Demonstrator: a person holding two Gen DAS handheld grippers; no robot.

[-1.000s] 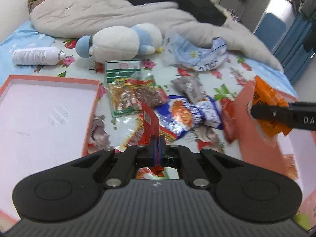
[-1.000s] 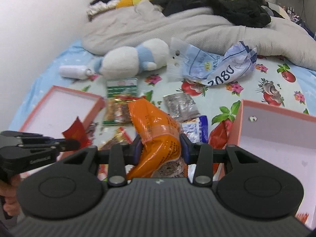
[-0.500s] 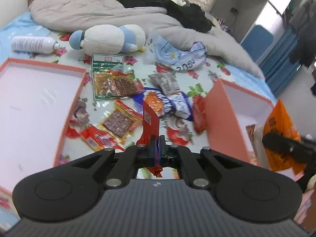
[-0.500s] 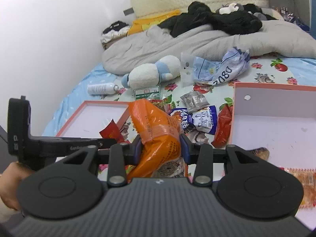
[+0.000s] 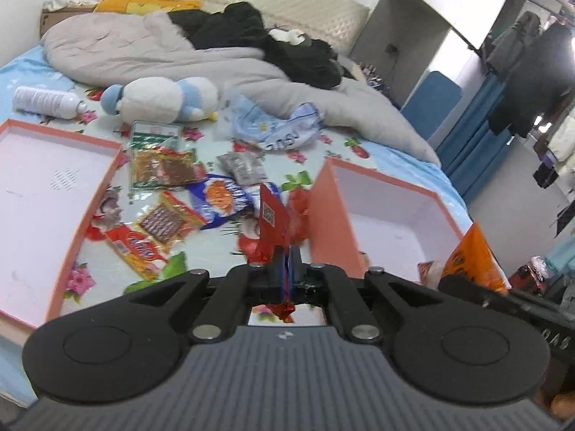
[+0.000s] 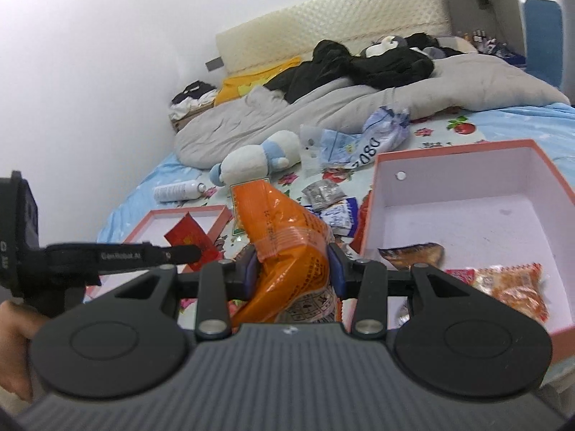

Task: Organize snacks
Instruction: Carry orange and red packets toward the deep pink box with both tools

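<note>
Here, two hand-held claws hang above a bed strewn with snack packets. The left claw (image 5: 285, 262) is shut tight on a small red packet (image 5: 273, 215), pinching it by its lower edge so the flat sachet stands upright between the blue pads. The right claw (image 6: 293, 269) is part-way open and clamped around the middle of a plump orange bag (image 6: 287, 240), whose top rises above the pads while its printed end hangs below.

Both packets look light, soft and crinkly. The thin red one is likely to flop or slip if pinched only at a corner, so a sealed edge seems the safest hold. The orange bag is puffed and its film looks slick; its contents may crush, so a gentle squeeze across the waist suits it.

An open pink box (image 6: 503, 194) lies on the bed just ahead and to the right of the orange bag, with a few snacks already in its near end. A shallow pink lid (image 5: 54, 179) lies to the left. Between them, more packets (image 5: 161, 219) lie loose on the flowered sheet (image 5: 302, 160).
</note>
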